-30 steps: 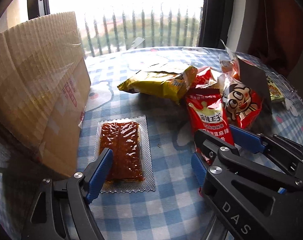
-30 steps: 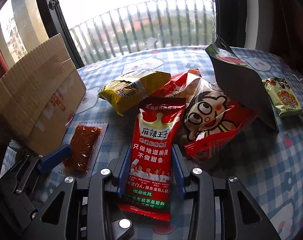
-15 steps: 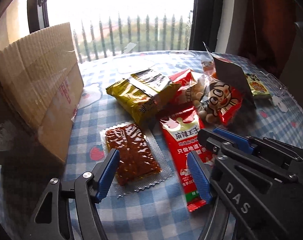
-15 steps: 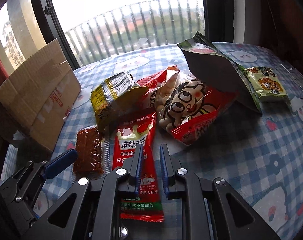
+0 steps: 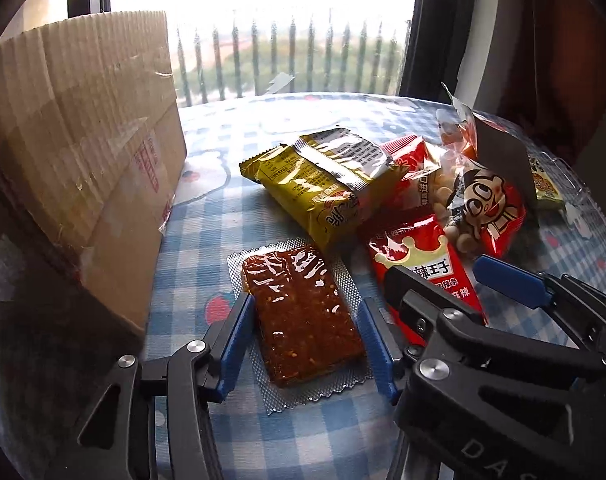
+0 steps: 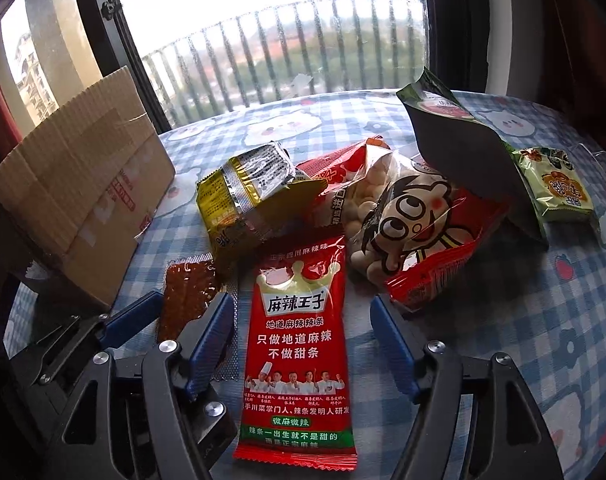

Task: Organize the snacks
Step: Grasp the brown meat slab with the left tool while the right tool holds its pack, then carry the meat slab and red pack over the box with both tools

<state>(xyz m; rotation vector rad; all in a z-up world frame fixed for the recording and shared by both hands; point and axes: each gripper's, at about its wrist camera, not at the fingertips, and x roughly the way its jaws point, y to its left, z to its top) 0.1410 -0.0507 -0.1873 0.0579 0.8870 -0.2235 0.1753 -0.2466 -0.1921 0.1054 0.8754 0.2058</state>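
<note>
My left gripper (image 5: 303, 344) straddles the clear jerky pack (image 5: 301, 316) unclenched, right gripper (image 6: 303, 344) gapes around the red strip pack (image 6: 297, 344), both lined up for boxing near the table's left edge.

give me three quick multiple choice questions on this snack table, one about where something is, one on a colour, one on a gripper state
1. The cardboard box stands where?
A. left of the snacks
B. right of the snacks
C. on the yellow packet

2. The crowned packet is mainly
A. blue
B. red
C. white

3. The left gripper is
A. shut on the yellow packet
B. open astride the clear-wrapped spicy strip
C. out of view

Answers:
1 A, it stands at the table's left edge.
2 B, red wrapper, green band at the bottom.
3 B, blue fingers stand either side of the strip.
</note>
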